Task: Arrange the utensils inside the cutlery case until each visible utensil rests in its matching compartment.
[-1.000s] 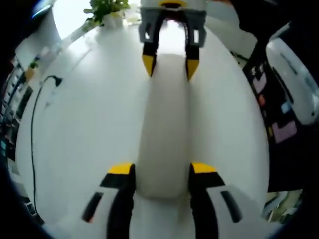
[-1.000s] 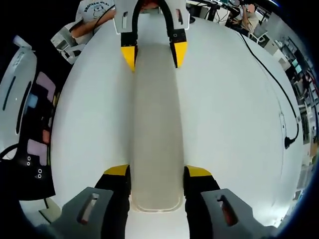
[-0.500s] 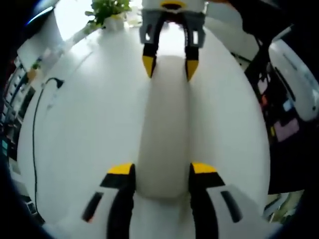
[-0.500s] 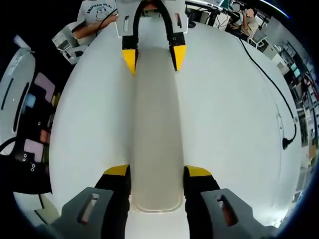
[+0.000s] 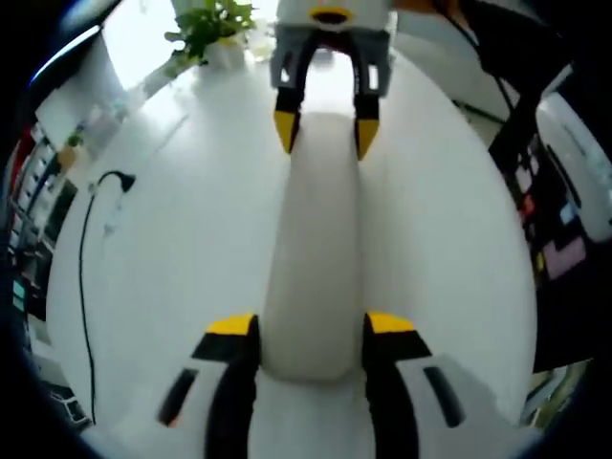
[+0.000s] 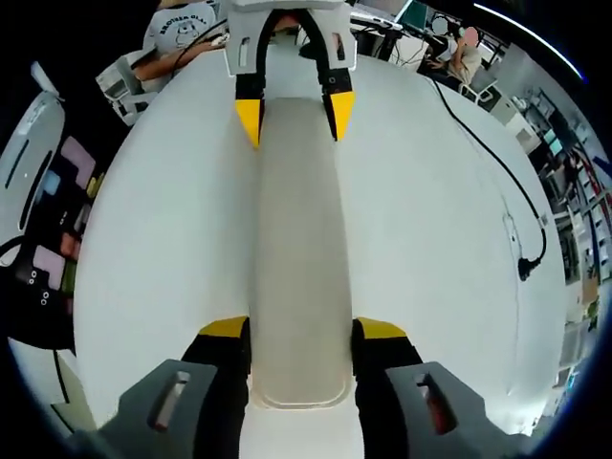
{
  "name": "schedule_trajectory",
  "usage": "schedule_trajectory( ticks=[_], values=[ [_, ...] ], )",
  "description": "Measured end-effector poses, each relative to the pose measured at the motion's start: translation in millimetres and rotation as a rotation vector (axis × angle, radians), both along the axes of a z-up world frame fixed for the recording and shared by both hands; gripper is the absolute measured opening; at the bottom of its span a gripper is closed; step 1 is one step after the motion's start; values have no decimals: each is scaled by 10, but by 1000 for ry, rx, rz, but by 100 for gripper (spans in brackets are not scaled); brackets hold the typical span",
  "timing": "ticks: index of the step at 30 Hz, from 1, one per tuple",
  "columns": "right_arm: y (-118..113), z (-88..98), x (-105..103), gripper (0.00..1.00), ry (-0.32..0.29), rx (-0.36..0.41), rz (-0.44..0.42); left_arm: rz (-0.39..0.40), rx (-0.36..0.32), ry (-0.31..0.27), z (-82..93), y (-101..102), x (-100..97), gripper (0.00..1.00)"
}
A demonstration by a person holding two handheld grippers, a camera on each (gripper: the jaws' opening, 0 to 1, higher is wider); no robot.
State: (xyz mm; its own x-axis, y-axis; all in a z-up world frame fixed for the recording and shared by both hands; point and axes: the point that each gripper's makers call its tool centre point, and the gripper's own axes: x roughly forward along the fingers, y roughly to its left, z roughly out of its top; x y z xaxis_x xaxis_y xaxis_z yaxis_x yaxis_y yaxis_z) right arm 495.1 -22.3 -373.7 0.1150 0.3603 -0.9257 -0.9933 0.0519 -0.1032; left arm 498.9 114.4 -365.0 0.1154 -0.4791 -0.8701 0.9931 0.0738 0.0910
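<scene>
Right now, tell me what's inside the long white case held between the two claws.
Nothing can be read. The case shows a closed pale top, so any utensils inside are hidden. The left claw grips one end, the right claw the other, above the white table.

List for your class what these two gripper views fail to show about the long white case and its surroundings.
- The case's contents: both views meet a closed-looking top, so utensils and compartments stay hidden.
- Its near end in the left gripper view: partly covered by the left tongs.
- Its far end in the right gripper view: also covered by the left tongs.
- Where the black cable leads: cut off by the edge.
- Shelf items beyond the table: too small.
</scene>
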Motion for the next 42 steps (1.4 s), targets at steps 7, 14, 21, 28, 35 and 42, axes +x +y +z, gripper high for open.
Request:
schedule_trajectory(
  ticks=[7,14,21,28,35,42],
  values=[
    [-65,3,146,43,4,11,-3,-5,0,8,11,-57,147,45],
    [-108,-16,164,43,20,-8,7,-4,0,34,-31,-106,151,45],
    [-109,-57,139,43,39,-47,-3,12,33,51,-49,-96,154,45],
    [-97,-69,160,43,61,-50,-24,14,43,80,-107,-76,199,45],
    [-79,-88,162,44,106,-95,-44,-5,46,117,-136,-71,216,45],
    [-66,-97,156,45,114,-142,-18,-40,66,103,-137,-66,213,46]
  ],
)
